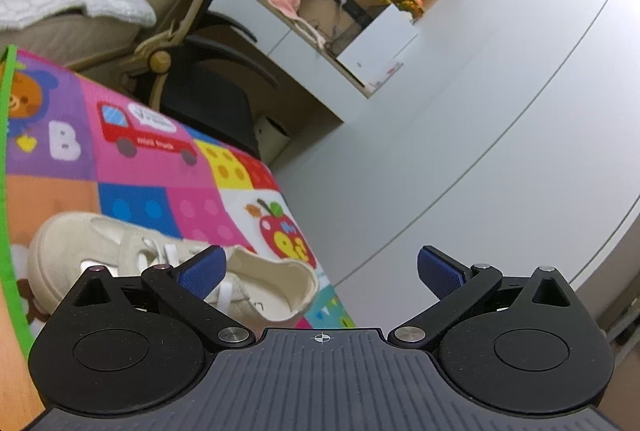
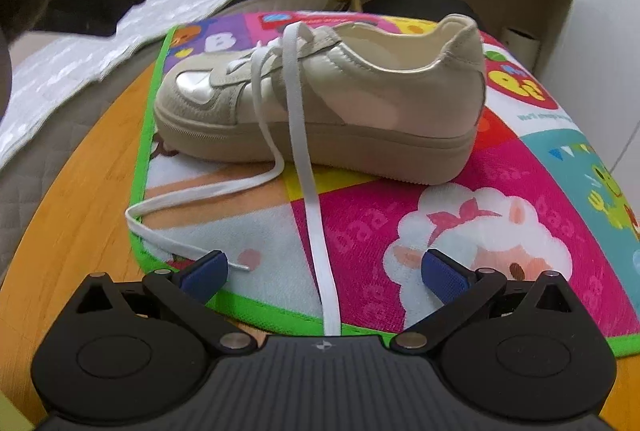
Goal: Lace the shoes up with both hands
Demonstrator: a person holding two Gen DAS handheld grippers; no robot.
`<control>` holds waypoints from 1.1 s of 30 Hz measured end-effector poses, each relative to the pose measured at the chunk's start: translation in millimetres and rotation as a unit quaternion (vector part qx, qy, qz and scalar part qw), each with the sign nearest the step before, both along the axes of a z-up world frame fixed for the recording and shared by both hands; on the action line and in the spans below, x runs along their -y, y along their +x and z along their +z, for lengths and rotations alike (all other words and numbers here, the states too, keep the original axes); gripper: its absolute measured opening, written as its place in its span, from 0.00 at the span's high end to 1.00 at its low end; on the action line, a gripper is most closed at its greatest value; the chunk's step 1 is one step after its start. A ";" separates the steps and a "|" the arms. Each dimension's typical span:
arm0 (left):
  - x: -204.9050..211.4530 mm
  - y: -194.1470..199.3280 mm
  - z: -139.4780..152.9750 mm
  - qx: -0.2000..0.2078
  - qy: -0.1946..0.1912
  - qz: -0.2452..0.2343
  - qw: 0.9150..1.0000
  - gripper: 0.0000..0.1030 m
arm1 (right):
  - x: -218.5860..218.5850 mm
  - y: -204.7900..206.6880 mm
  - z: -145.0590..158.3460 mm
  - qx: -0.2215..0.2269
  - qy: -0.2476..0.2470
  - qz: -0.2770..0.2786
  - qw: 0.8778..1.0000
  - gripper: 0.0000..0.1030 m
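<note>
Shoe [image 2: 320, 103] sitting on its sole on the bright mat [image 2: 500, 231], mat lying on the wooden worktop [image 2: 80, 191]. Two white laces [image 2: 316, 215] hanging down from the shoe onto the mat. Right tongs [image 2: 324, 273] wide apart near the shoe, holding nothing. Left tongs [image 1: 320, 271] wide apart too, just above the shoe, empty.

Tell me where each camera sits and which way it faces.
Left wrist: on the left gripper, raised beside the shoe, looking over it toward desk and wall; its open blue fingers show.
Right wrist: on the right gripper, low over the mat, facing the shoe's side and laces; fingers open.
Shared: shoe, mat.
</note>
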State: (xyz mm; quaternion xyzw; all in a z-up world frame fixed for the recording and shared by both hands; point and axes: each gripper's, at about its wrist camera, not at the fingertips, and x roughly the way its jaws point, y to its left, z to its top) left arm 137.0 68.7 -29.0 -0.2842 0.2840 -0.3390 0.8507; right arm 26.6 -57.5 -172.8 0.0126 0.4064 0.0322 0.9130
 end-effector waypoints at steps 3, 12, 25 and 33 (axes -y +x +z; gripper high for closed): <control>-3.7 3.8 -5.8 -0.014 -0.011 -0.002 1.000 0.00 | -1.3 2.2 0.4 -0.004 -0.004 -0.004 1.000 0.00; -19.3 10.2 -9.2 0.000 -0.003 0.011 1.000 0.00 | -3.8 4.9 1.1 -0.009 -0.014 -0.005 1.000 0.00; -73.9 69.6 -63.3 -0.093 0.122 0.091 0.984 0.00 | -3.6 2.9 0.3 0.000 -0.014 -0.002 1.000 0.00; -69.2 74.0 -78.6 -0.097 0.120 0.067 0.986 0.00 | 52.6 -2.6 18.2 0.037 0.127 0.011 0.991 0.00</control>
